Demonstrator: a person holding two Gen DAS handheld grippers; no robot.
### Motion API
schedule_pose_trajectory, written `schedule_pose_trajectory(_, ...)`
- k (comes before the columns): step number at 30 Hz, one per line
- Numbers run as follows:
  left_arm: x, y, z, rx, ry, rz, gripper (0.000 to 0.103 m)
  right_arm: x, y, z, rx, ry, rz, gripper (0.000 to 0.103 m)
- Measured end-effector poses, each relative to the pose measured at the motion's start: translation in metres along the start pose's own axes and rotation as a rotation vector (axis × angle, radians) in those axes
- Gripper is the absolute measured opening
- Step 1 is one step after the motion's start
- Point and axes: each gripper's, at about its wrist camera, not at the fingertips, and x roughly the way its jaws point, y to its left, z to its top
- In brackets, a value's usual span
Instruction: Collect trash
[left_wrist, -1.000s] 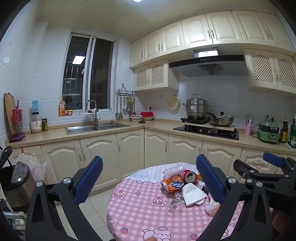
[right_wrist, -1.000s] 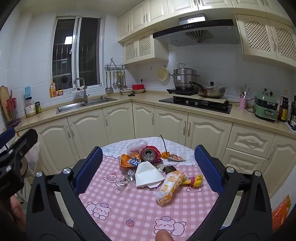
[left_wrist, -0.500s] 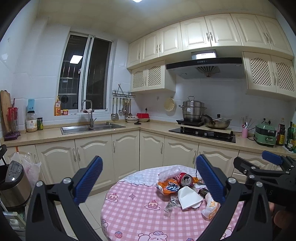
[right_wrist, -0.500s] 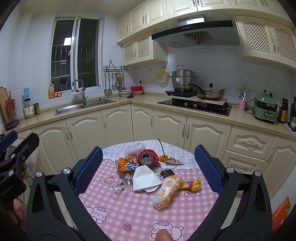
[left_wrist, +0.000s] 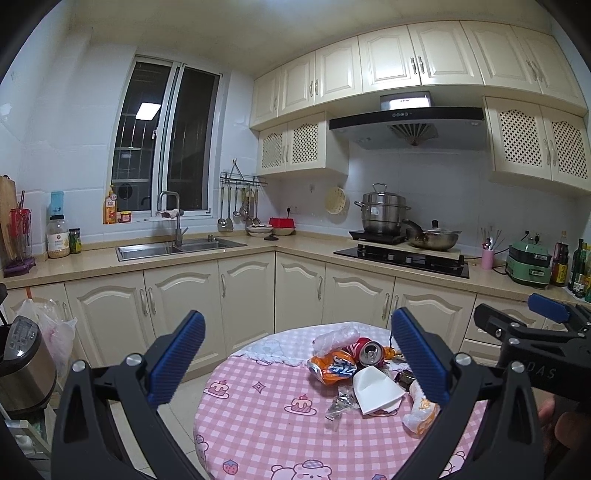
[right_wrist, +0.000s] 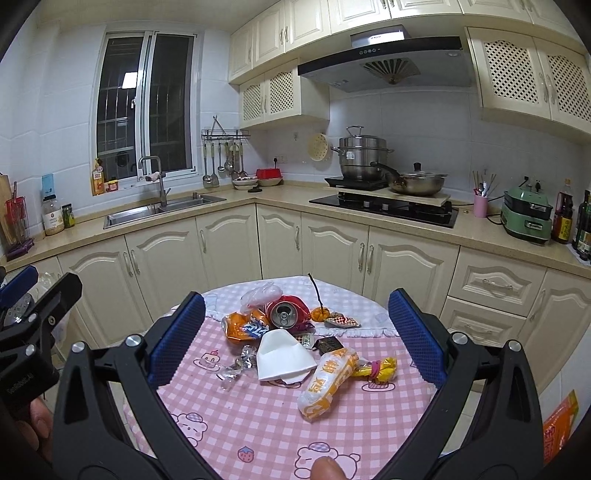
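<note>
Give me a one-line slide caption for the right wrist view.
Open right tool facing trash on the pink checkered table: red can, white paper cup, snack wrappers.

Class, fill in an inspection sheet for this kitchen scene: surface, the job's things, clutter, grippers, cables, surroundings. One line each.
Surface: round table under a pink checked cloth, lace mat at the far edge.
Job's things: trash heaped together: crushed red can, orange snack bag, white paper cup, yellow-white wrapper, clear plastic scraps.
Clutter: small orange fruit with a stem beside the can.
Grippers: left gripper and right gripper open, above the table, holding nothing.
Cables: one by the green cooker.
Surroundings: sink, hob with pots, cream cabinets.
</note>
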Motion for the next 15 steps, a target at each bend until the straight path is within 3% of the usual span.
schedule_pose_trajectory(9, 0.033, -0.002, -0.022, 0.008, 0.086, -0.014, 0.099, 0.019, -0.007, -0.012, -0.002, 0.039, -0.016, 0.097)
schedule_pose_trajectory(15, 0.073, -0.008, -0.057, 0.057, 0.208, -0.062, 0.099, 0.052, -0.031, -0.04, 0.004, 0.141, -0.068, 0.097)
